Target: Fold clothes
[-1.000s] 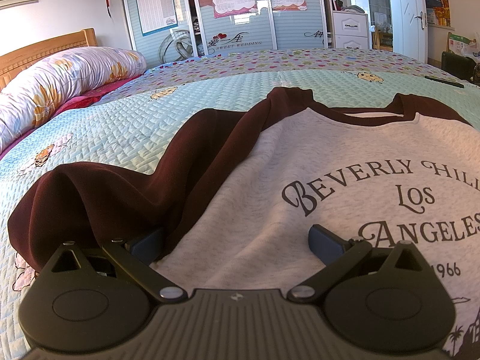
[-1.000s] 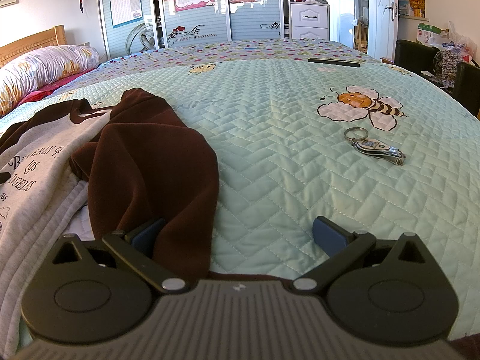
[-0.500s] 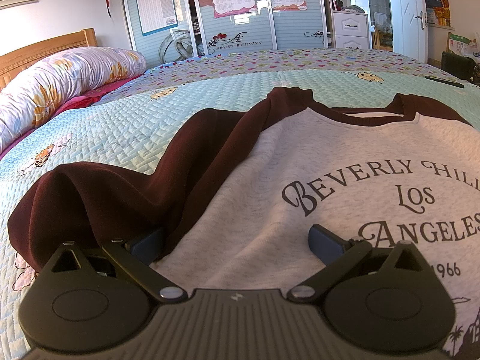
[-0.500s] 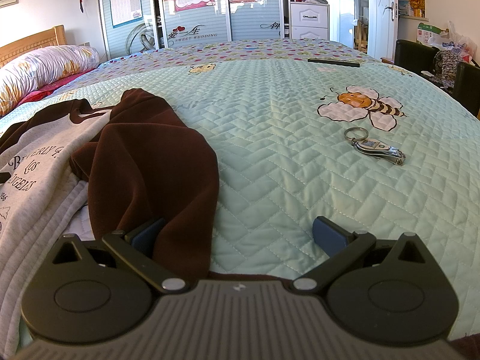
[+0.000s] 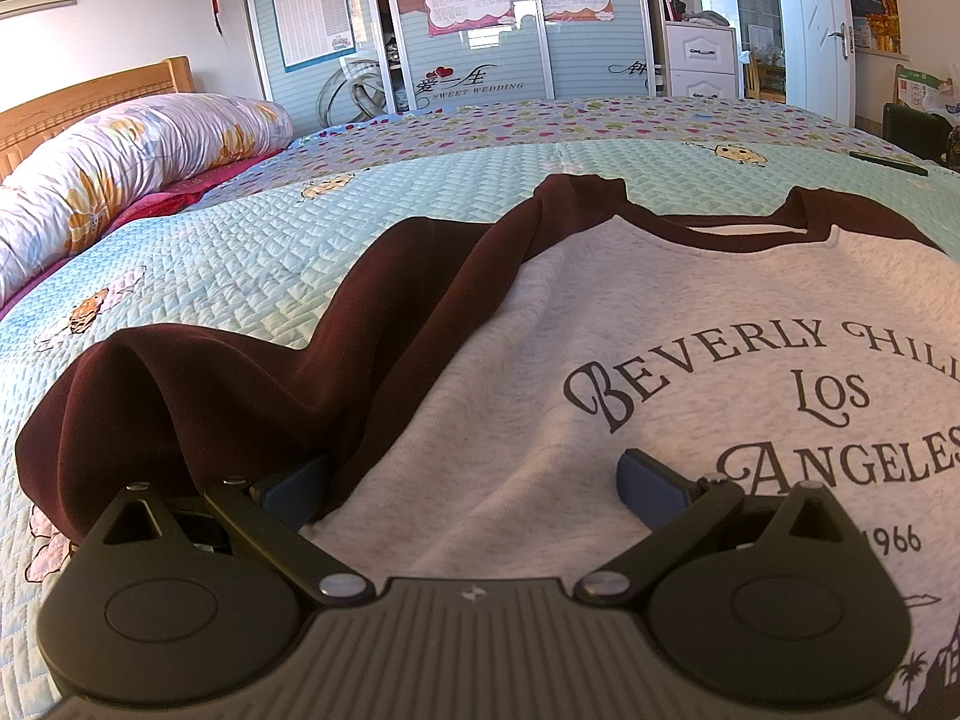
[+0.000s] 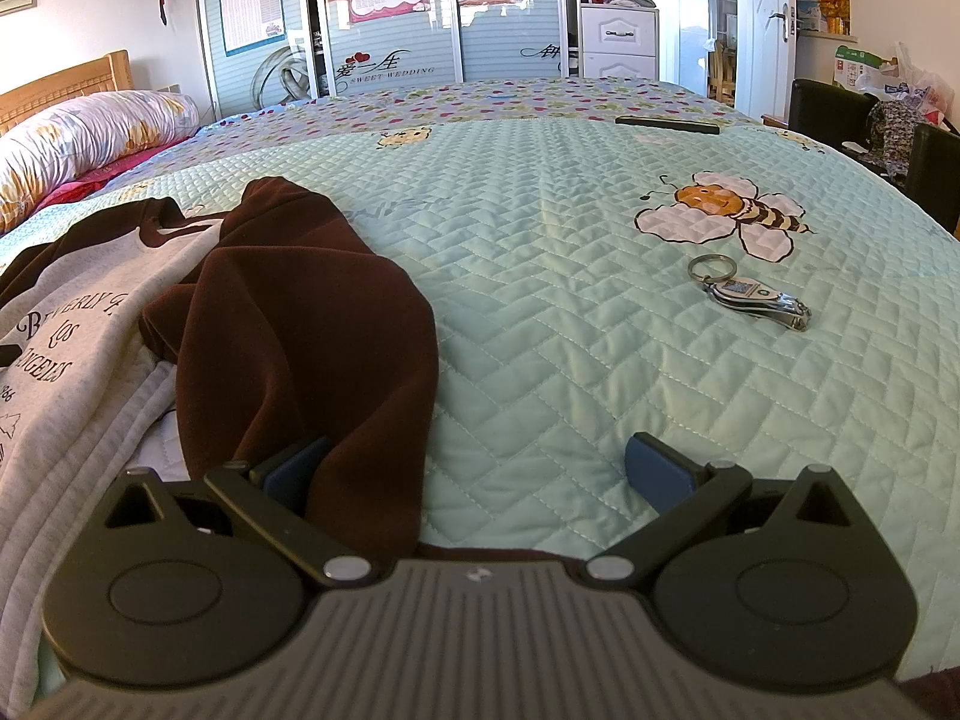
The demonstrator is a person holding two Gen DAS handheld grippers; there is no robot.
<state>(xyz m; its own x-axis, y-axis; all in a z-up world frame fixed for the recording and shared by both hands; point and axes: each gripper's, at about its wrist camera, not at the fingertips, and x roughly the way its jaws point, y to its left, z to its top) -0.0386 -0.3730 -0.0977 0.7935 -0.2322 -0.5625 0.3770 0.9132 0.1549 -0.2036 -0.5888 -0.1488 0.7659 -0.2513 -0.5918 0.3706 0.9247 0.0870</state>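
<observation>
The bed (image 6: 570, 276), under a mint quilted cover, carried everything. A grey sweatshirt (image 5: 540, 420) with maroon sleeves lay face-up on it, collar toward the far wardrobe. The left gripper (image 5: 474, 480) sat low over its lower front, fingers spread wide and holding nothing. The right gripper (image 6: 480, 474), fingers equally spread, straddled the edge of a bunched maroon sleeve (image 6: 300, 324). A keyring (image 6: 750, 294) lay well apart on the cover.

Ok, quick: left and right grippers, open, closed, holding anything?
Left gripper: open, holding nothing, over the sweatshirt.
Right gripper: open, holding nothing, at the maroon sleeve.
</observation>
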